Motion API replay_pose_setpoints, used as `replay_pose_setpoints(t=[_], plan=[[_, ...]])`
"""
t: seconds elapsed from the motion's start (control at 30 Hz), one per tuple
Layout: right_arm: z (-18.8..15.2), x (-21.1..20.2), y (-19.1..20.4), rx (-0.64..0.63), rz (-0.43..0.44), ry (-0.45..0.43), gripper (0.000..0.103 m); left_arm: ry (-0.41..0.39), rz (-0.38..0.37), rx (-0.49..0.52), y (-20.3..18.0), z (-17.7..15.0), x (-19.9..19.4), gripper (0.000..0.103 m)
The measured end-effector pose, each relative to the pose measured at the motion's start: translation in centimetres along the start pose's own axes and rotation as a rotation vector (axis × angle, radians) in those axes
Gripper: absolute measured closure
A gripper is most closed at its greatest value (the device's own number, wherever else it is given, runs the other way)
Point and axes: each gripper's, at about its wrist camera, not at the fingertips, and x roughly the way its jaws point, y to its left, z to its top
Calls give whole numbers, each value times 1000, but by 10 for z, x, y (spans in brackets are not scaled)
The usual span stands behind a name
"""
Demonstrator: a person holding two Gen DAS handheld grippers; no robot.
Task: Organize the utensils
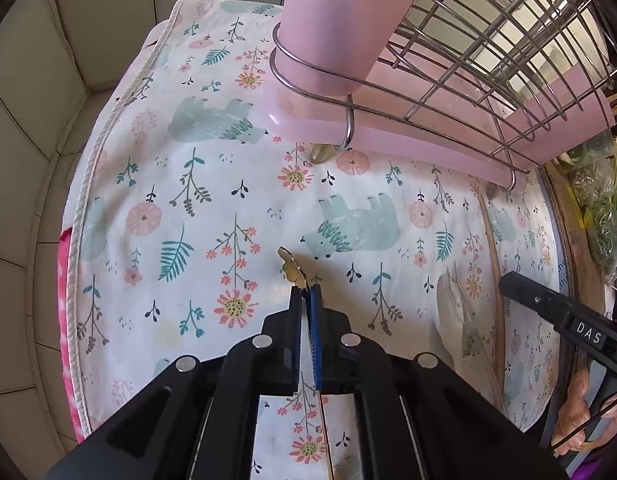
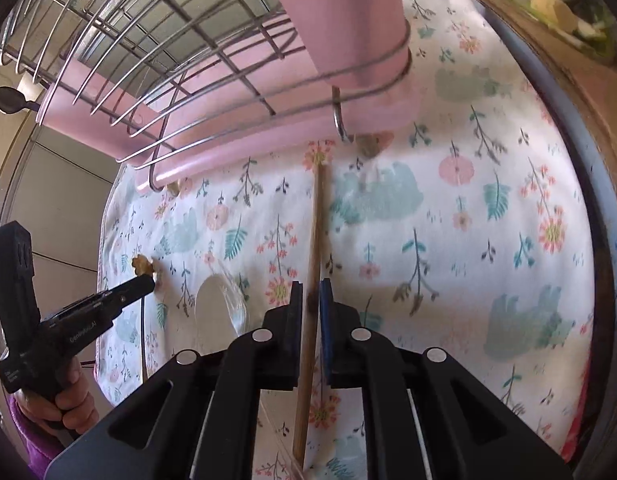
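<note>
My left gripper (image 1: 306,290) is shut on a thin gold utensil (image 1: 291,266), whose ornate end sticks out past the fingertips above the floral cloth (image 1: 212,184). The right wrist view shows the left gripper (image 2: 150,280) at the left with that gold end (image 2: 142,265). My right gripper (image 2: 310,292) is shut on a wooden chopstick (image 2: 317,220) that runs lengthwise between the pads toward the pink rack. From the left wrist the right gripper (image 1: 504,280) shows at the right, over the chopstick (image 1: 493,236). A clear plastic utensil (image 1: 450,304) (image 2: 217,300) lies on the cloth between the grippers.
A pink utensil cup (image 1: 328,20) (image 2: 348,20) stands in a wire ring at the corner of a wire dish rack (image 1: 488,40) (image 2: 148,40) on a pink drip tray (image 1: 388,136). A box of greens (image 1: 588,208) borders the cloth. Tiled wall lies past the cloth's left edge.
</note>
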Motion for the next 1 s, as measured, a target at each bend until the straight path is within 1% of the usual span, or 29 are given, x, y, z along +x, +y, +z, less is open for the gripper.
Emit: replay_pose_setpoints(t=[0.17, 0.27, 0.3, 0.4, 0.5, 0.57, 0.73, 0.83, 0.9, 1.0], plan=[[11, 16, 3, -20, -30, 30, 92, 26, 13, 6, -5, 5, 7, 94], [10, 19, 7, -42, -44, 19, 93, 27, 22, 11, -8, 8, 9, 93], [9, 18, 7, -46, -46, 8, 95, 25, 25, 16, -9, 10, 10, 93], [4, 11, 6, -43, -20, -25, 96, -7, 26, 23, -14, 10, 5, 100], [-2, -7, 8, -61, 1, -95, 96, -53, 11, 20, -15, 8, -7, 101], [-7, -25, 9, -80, 19, -162, 96, -95, 10, 25, -15, 2, -21, 101], [-21, -74, 18, -150, 42, -362, 96, -245, -26, 17, -17, -7, -60, 101], [-30, -104, 23, -195, 43, -487, 96, -344, -25, 19, -19, -12, -85, 101], [-36, -121, 27, -217, 36, -557, 96, -411, -29, 20, -20, -15, -102, 101], [-37, -148, 29, -232, 40, -632, 96, -505, -31, 25, -23, -18, -128, 101]])
